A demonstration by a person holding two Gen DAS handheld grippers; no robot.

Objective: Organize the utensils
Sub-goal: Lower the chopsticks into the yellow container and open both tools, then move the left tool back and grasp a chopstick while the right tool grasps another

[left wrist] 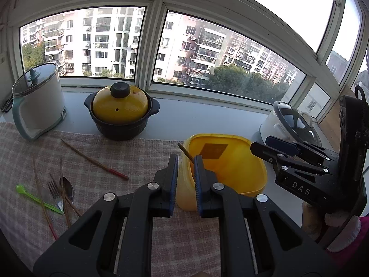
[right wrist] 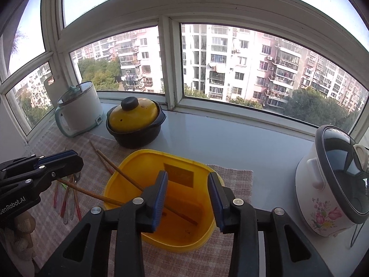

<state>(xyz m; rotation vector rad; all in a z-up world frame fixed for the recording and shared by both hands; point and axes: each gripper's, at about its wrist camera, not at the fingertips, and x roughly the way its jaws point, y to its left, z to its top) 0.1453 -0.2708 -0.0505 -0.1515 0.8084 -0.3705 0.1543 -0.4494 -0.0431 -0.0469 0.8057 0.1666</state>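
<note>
A yellow plastic container (left wrist: pixel 233 168) (right wrist: pixel 161 180) stands on the checked cloth. My left gripper (left wrist: pixel 186 180) is just left of its rim, jaws slightly apart with a brown chopstick (left wrist: pixel 185 153) between them; whether it is pinched is unclear. In the right wrist view the left gripper (right wrist: pixel 69 164) holds a chopstick (right wrist: pixel 92 194) slanting toward the rim. A second chopstick (right wrist: pixel 129 177) leans inside the container. My right gripper (right wrist: pixel 188 196) (left wrist: pixel 258 150) is open and empty above the container. More chopsticks (left wrist: pixel 94 161), a fork (left wrist: pixel 55 194), a spoon (left wrist: pixel 68 188) and a green spoon (left wrist: pixel 37 198) lie on the cloth.
A black pot with a yellow lid (left wrist: pixel 121 110) (right wrist: pixel 136 122) and a white electric pot (left wrist: pixel 37 101) (right wrist: pixel 78 110) stand at the back by the window. A white flowered rice cooker (right wrist: pixel 332 184) (left wrist: pixel 288 124) stands at the right. The cloth (left wrist: pixel 143 152) covers the counter's left part.
</note>
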